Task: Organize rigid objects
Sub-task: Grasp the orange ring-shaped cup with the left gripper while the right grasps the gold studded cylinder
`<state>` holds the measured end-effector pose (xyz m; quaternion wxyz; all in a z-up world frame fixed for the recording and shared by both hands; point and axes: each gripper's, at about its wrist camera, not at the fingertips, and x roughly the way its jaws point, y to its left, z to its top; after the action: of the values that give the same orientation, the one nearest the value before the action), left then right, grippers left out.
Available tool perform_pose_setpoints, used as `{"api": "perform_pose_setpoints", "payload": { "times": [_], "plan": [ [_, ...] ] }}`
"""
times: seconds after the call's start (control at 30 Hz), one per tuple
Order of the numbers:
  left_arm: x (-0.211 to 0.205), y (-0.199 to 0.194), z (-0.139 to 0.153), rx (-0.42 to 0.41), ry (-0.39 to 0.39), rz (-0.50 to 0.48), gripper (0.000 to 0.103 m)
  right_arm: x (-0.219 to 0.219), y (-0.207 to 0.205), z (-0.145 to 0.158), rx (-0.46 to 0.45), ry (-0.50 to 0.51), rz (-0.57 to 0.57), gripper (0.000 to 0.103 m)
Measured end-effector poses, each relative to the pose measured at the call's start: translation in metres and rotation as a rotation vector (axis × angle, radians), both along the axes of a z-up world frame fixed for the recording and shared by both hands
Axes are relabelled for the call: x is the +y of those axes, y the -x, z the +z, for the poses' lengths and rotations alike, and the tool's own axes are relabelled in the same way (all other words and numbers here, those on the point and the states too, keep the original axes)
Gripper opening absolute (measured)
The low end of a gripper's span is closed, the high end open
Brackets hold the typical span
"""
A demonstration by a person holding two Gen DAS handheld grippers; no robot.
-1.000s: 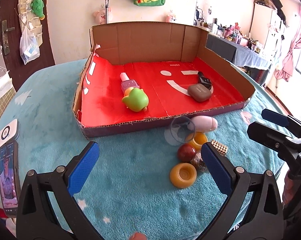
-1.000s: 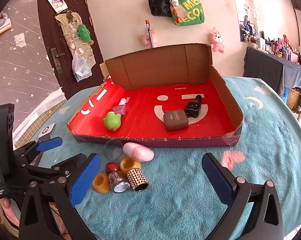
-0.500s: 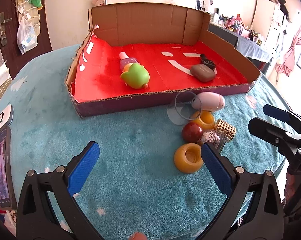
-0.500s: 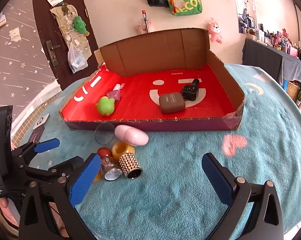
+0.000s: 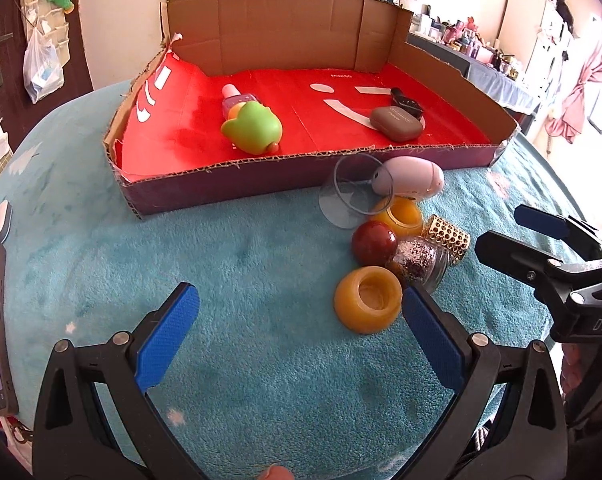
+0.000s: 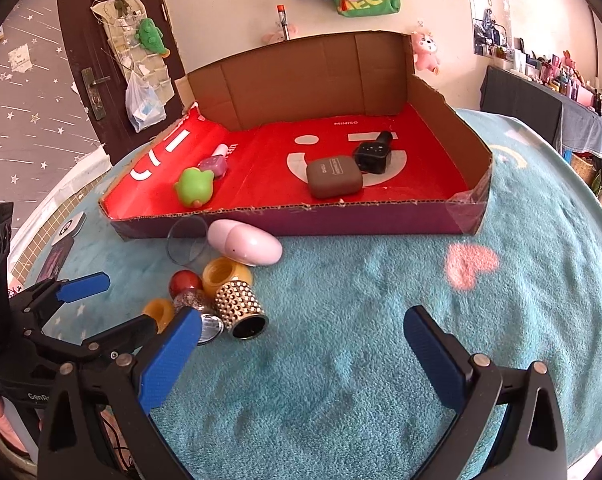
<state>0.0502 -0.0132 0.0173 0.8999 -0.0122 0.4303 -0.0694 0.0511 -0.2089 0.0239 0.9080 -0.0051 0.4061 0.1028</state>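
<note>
Amber-yellow, hollow round resin cup (image 5: 368, 300) lies on teal plush, just left of the spread left gripper's (image 5: 301, 334) right pad; right gripper (image 6: 301, 354) also gapes, empty.

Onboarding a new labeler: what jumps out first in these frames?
The shallow cardboard box with its bright red floor sits mid-table on the teal blanket, holding a green toy on the left and a brown case on the right. Just outside its front wall lies a cluster of small items: a pink egg-shaped case, yellow jars and a gold studded cap. Both grippers' blue fingers stand open and empty.
</note>
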Motion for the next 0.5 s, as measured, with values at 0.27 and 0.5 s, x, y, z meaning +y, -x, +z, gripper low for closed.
{"api": "perform_pose_setpoints", "payload": {
  "times": [0.27,0.5],
  "plan": [
    [-0.004,-0.003,-0.008,0.017,-0.012,-0.009,0.103,0.001,-0.003,-0.011,0.019,0.029,0.002,0.098],
    [-0.005,-0.005,-0.011,0.014,-0.025,0.003,0.103,0.011,-0.004,-0.019,0.010,0.087,0.039,0.089]
  ]
}}
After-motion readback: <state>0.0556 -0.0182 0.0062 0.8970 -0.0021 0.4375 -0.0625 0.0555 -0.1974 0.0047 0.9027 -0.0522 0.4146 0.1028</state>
